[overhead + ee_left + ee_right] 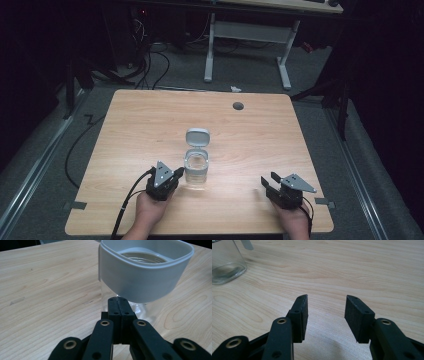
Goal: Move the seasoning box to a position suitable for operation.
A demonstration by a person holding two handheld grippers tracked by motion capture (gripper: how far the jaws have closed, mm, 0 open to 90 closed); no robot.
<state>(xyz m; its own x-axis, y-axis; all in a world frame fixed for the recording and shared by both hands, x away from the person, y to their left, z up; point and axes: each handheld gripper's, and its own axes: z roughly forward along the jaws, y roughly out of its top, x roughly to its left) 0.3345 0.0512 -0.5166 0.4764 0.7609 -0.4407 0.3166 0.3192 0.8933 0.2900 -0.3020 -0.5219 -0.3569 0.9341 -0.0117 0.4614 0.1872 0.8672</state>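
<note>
high view: i see the wooden surface (150, 120) with a clear glass jar (196, 170) standing near its middle, toward my side. the jar wears a grey collar (197, 159) at its mouth, and its grey flip lid (197, 137) stands open, tilted back on the far side. my left hand (147, 210) comes in from the bottom edge, forearm low, and holds the left tool (178, 174) angled toward the right, its tip just beside the jar's left lower side. my right hand (292, 217) enters at the bottom right and holds the right tool (268, 180) pointing up and left toward the jar, well apart from it. a grey three-cornered plate sits on top of each tool, and a black cable trails from the left one off the near edge.

left gripper view: the left tool (120, 301) has its two black jaws pressed flat together with nothing between them. the tip sits right at the jar (140, 308), under the overhang of the grey collar (142, 277); whether it touches the glass i cannot tell.

right gripper view: the right tool (326, 315) has its jaws spread wide over bare surface (362, 270), gripping nothing. the jar (225, 263) stands at upper left, apart from the jaws.
</note>
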